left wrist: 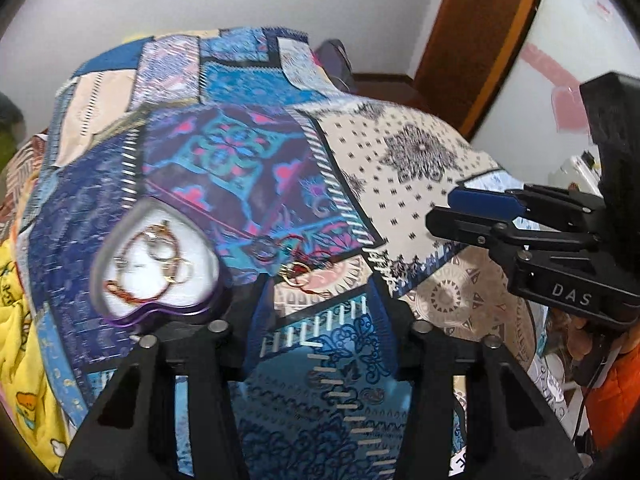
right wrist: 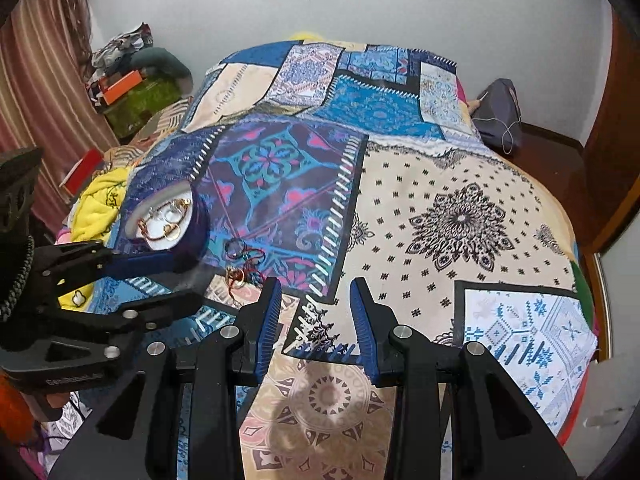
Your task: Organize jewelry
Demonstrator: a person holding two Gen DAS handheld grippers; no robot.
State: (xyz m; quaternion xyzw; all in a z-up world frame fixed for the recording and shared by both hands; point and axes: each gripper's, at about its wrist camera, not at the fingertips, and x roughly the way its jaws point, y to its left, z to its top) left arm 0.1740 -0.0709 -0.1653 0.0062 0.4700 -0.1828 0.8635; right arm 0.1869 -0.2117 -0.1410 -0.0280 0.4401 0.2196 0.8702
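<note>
A heart-shaped purple box (left wrist: 156,256) with a white lining lies on the patchwork bedspread (left wrist: 400,168) and holds several rings and a red bracelet. To its right, loose on the cloth, lie a dark ring (left wrist: 264,250) and gold rings tangled with red thread (left wrist: 296,270). My left gripper (left wrist: 320,308) hovers just short of these loose pieces, open, with nothing between its fingers. My right gripper (right wrist: 316,300) stands open over the cream patch, also with nothing in it. In the right wrist view the box (right wrist: 168,220), the loose rings (right wrist: 238,276) and my left gripper (right wrist: 176,280) sit at the left.
A yellow blanket (right wrist: 100,196) is bunched at the bed's left side. Boxes and clutter (right wrist: 132,88) stack in the far left corner by a striped curtain. A grey bag (right wrist: 500,108) lies on the floor beyond the bed, next to a wooden door (left wrist: 480,20).
</note>
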